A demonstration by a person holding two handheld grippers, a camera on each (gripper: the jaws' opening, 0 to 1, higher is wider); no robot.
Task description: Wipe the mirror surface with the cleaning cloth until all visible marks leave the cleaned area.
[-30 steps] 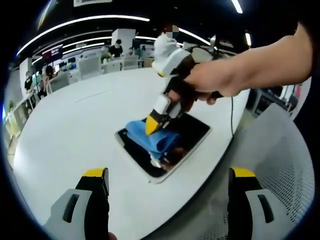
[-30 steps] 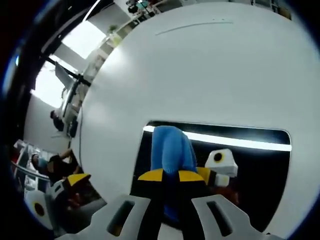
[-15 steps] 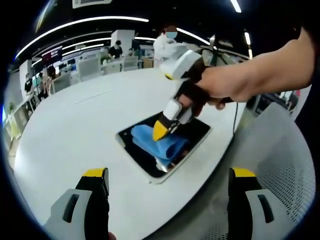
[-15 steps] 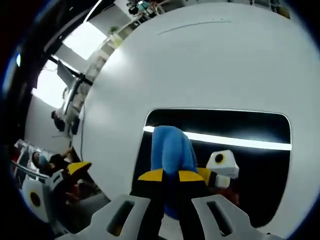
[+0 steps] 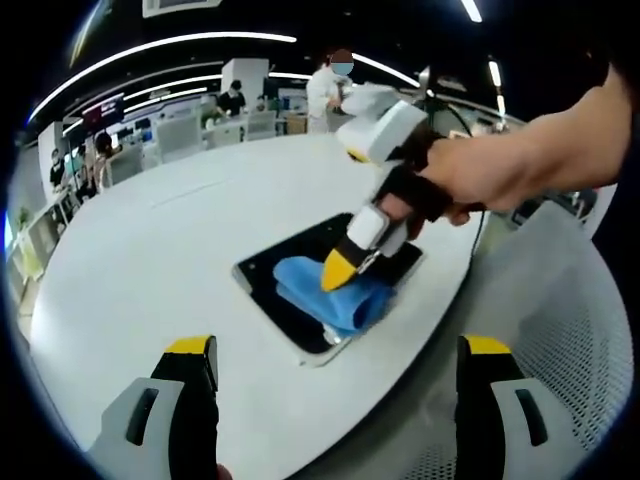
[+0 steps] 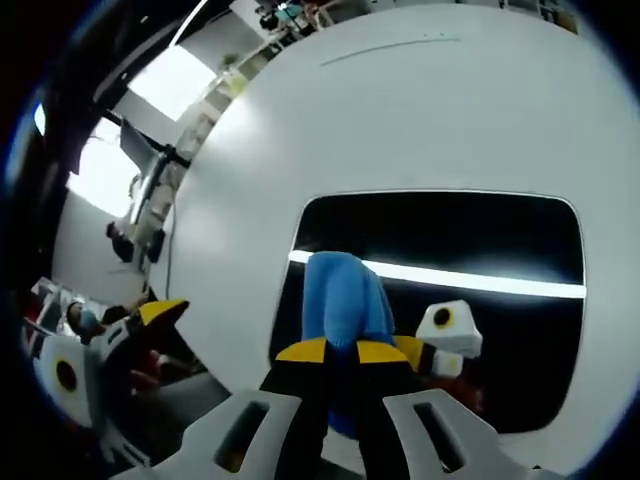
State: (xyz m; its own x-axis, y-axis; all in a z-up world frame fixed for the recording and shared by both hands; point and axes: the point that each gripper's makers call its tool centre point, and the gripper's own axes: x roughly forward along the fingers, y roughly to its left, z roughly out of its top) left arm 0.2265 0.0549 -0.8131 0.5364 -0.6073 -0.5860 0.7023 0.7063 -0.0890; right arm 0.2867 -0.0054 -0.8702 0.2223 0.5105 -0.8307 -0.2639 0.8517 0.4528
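Right hand-held gripper (image 6: 340, 352) has its yellow-tipped jaws closed on the blue cleaning cloth (image 6: 343, 305), pressing it down onto the mirror (image 6: 470, 240); in the left gripper view the same tool (image 5: 340, 273) reaches in from the right, gripped by a person's hand (image 5: 470, 180). Left hand-held gripper (image 5: 338, 362) hangs above the near edge of the desk (image 5: 140, 260) with its jaws spread wide and nothing between them; in the right gripper view it shows at the lower left (image 6: 150, 318).

Largest around is the office room (image 5: 180, 110) behind, dim above with long strip lights and rows of workstations where several people sit or stand. A grey perforated panel (image 5: 570, 330), dotted with small holes, fills the space to the right of the desk. The desk itself is round, white, smooth and matt, bare apart from the mirror. A thin dark cable (image 5: 464, 235) runs down over the desk's far right edge, beside the hand.

The mirror is a flat rectangle with rounded corners and a pale thin frame, lying near the desk's right edge; its glass looks black and glossy and carries the bright reflection of a ceiling light as one straight band. The cloth is soft, folded into a thick roll, and lies on the glass toward the mirror's near end. Nothing stands between the cloth and the glass.
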